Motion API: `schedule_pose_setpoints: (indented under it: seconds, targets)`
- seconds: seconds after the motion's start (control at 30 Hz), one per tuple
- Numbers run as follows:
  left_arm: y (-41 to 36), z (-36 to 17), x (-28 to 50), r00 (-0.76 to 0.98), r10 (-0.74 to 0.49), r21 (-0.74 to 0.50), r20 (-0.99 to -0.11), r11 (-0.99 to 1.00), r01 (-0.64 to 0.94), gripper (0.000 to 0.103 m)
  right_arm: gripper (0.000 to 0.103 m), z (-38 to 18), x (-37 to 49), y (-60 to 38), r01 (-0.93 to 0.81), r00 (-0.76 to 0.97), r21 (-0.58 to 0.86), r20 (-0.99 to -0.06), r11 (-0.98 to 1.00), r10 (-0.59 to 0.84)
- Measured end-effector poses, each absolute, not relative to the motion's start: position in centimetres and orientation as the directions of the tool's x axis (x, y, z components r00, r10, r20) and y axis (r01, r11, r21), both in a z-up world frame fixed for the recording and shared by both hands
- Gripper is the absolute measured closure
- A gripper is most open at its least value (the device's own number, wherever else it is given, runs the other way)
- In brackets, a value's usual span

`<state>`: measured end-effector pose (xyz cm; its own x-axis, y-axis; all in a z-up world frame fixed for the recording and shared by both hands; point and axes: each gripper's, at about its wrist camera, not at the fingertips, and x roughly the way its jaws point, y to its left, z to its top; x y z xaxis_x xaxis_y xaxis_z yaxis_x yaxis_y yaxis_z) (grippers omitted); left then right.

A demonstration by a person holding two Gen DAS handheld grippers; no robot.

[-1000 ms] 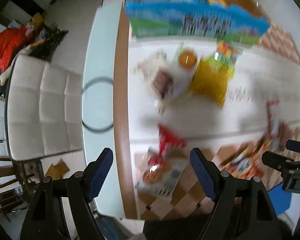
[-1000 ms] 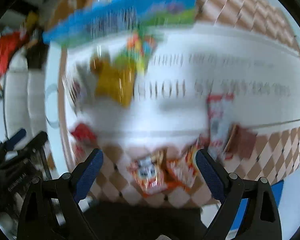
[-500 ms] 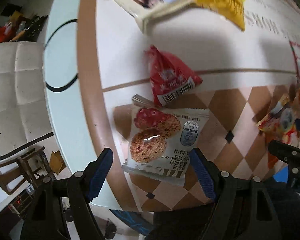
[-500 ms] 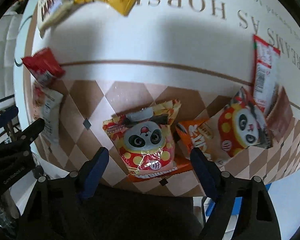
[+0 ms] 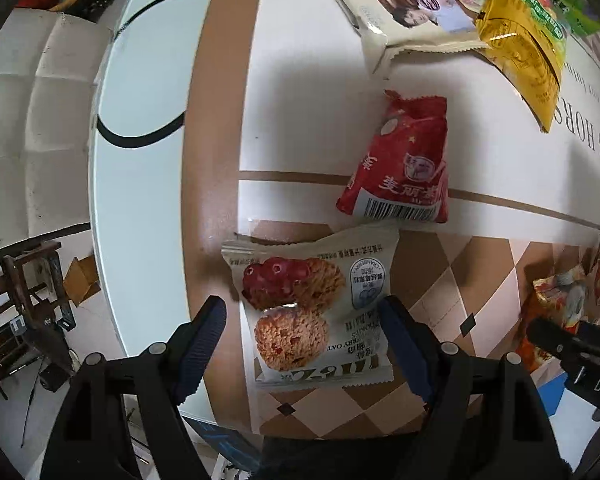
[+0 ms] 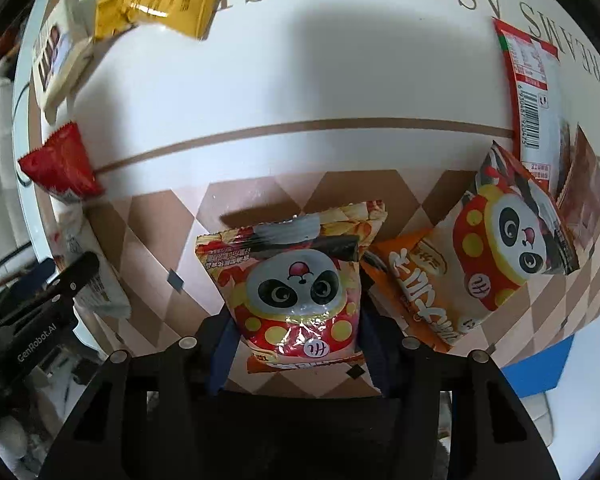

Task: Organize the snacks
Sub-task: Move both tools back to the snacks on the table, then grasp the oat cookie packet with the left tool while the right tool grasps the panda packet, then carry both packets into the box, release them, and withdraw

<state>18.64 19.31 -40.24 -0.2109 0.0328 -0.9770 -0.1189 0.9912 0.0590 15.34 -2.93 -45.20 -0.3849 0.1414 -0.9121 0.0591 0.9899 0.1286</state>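
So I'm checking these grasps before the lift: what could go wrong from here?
The right gripper has just been closing on the panda bag, whose base overlaps an orange packet; that packet may get dragged. The grip is near one end of the puffy bag, so it may sag or slip. The left gripper stands open around the oat cookie pack near the table edge; a nudge might push it off.

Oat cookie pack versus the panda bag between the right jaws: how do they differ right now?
The oat cookie pack is pale with cookie pictures; the panda bag is red and yellow. The left gripper straddles the pack with jaws clear; the right gripper has just been closing and squeezes the bag. Both lie on the checked tablecloth.
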Motion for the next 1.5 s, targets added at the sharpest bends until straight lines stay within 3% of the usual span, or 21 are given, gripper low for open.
schedule_pose_setpoints:
  seconds: [0.3, 0.53, 0.83, 1.07, 1.23, 1.5]
  targets:
    - [20.0, -40.8, 18.3, -0.206, 0.000, 0.031, -0.978, 0.988, -0.150, 0.029, 0.043, -46.8, 15.2, -3.5, 0.107, -0.412, 0.119, -0.898, 0.987, 0.153]
    - [20.3, -40.1, 17.6, -0.180, 0.004, 0.029, -0.984, 0.990, -0.141, 0.030, 0.056, -45.8, 16.6, -2.5, 0.081, -0.372, 0.105, -0.919, 0.991, 0.127]
    - [20.2, -31.7, 18.2, -0.069, -0.076, -0.066, -0.995, 0.988, -0.139, 0.030, 0.056, -38.0, 18.7, -1.1, 0.065, -0.288, 0.257, -0.921, 0.964, 0.264]
    - [18.5, -21.3, 26.9, 0.157, -0.141, -0.157, -0.978, 0.983, -0.094, 0.030, 0.056, -27.5, 26.5, -1.6, 0.042, -0.106, 0.390, -0.914, 0.920, 0.392]
    - [18.6, -17.3, 35.9, 0.259, -0.126, -0.151, -0.958, 0.986, -0.078, 0.030, 0.056, -21.3, 35.0, -1.9, 0.011, 0.046, 0.391, -0.920, 0.920, 0.390]
    - [18.8, -20.5, 47.1, 0.152, -0.135, -0.148, -0.979, 0.986, -0.074, 0.030, 0.056, -21.7, 46.0, -0.3, 0.034, 0.094, 0.346, -0.935, 0.938, 0.342]
